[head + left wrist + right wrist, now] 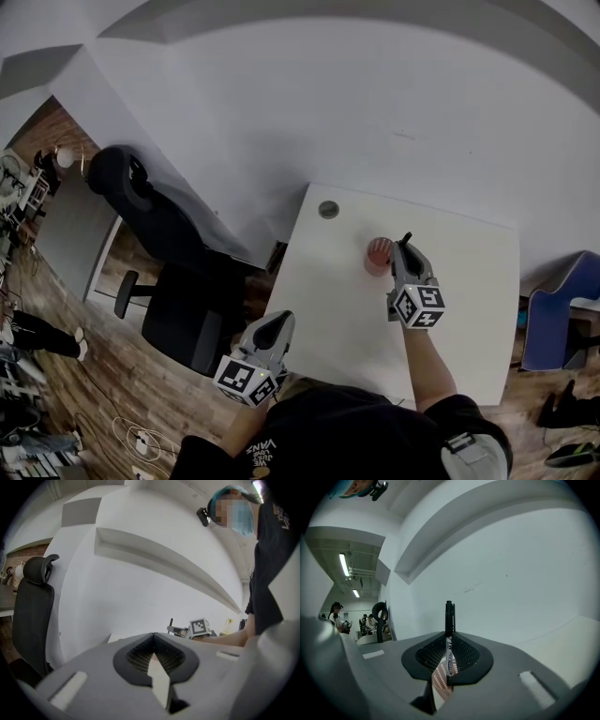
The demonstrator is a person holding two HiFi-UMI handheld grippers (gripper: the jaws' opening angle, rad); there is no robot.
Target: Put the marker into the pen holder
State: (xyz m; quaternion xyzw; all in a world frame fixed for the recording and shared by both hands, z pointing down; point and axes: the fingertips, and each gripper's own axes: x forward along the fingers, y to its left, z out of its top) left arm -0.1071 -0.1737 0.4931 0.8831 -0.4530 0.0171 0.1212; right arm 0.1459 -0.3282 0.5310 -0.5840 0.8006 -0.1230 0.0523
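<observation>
My right gripper (pixel 404 247) is shut on a black marker (pixel 449 620), which stands upright between the jaws with its cap above them. In the head view the marker (pixel 406 238) is just right of a pink mesh pen holder (pixel 378 253) on the white table (pixel 469 309). In the right gripper view the pen holder (pixel 439 682) shows below the jaws. My left gripper (pixel 275 329) hangs at the table's front left edge. It is shut with nothing in it (pixel 153 656).
A black office chair (pixel 159 234) stands left of the table, and a blue seat (pixel 562 309) is at its right. A round grey grommet (pixel 328 209) sits near the table's far left corner. A white wall rises behind the table.
</observation>
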